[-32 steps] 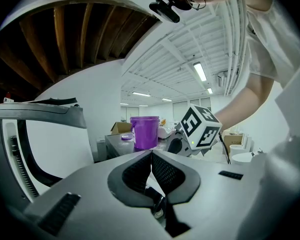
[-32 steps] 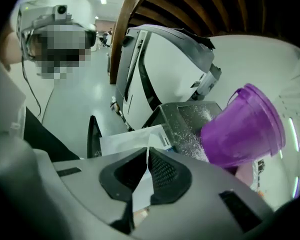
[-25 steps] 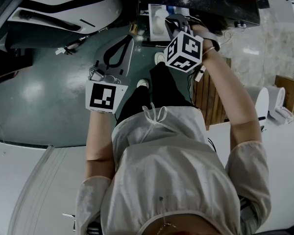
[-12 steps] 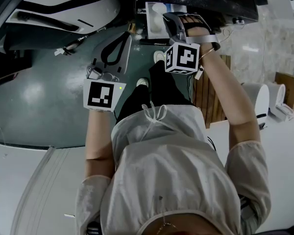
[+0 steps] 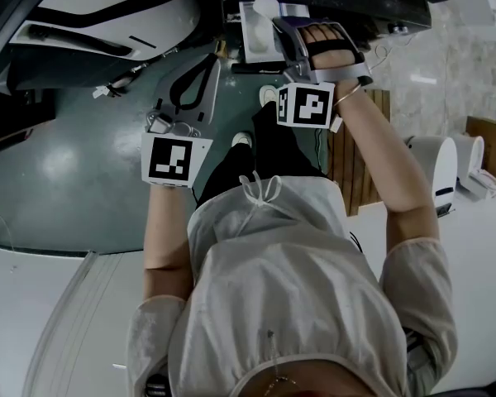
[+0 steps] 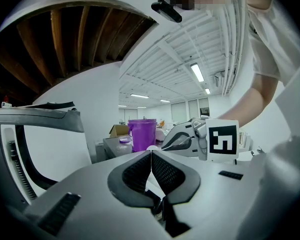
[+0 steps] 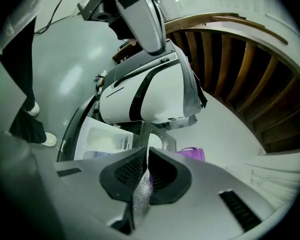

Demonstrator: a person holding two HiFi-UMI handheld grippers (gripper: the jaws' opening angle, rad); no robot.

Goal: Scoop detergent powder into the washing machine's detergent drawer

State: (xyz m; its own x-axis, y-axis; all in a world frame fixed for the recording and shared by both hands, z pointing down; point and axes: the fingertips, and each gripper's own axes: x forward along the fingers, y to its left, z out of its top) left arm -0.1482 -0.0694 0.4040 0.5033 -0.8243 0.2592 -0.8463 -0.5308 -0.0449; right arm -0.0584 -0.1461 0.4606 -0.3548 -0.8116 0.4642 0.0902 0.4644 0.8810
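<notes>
My right gripper (image 5: 279,28) is shut on the clear handle of a plastic scoop (image 7: 141,186) dusted with powder. The scoop's white bowl (image 5: 264,7) hangs over the far end of the open detergent drawer (image 5: 250,48). In the right gripper view the drawer (image 7: 102,141) lies just below and left of the jaws, with white powder in one compartment. The white washing machine (image 7: 150,94) rises behind it. My left gripper (image 5: 217,61) hangs to the left of the drawer, shut with nothing in it.
A purple tub (image 6: 142,134) stands on a dark surface beside the drawer and also shows as the purple tub (image 7: 192,154) past the scoop. The person's feet stand on the green floor (image 5: 83,164). A wooden slatted panel (image 5: 347,164) lies to the right.
The right gripper has moved forward with the scoop, which now sits over the drawer, and its marker cube has turned. The left gripper has barely moved.
</notes>
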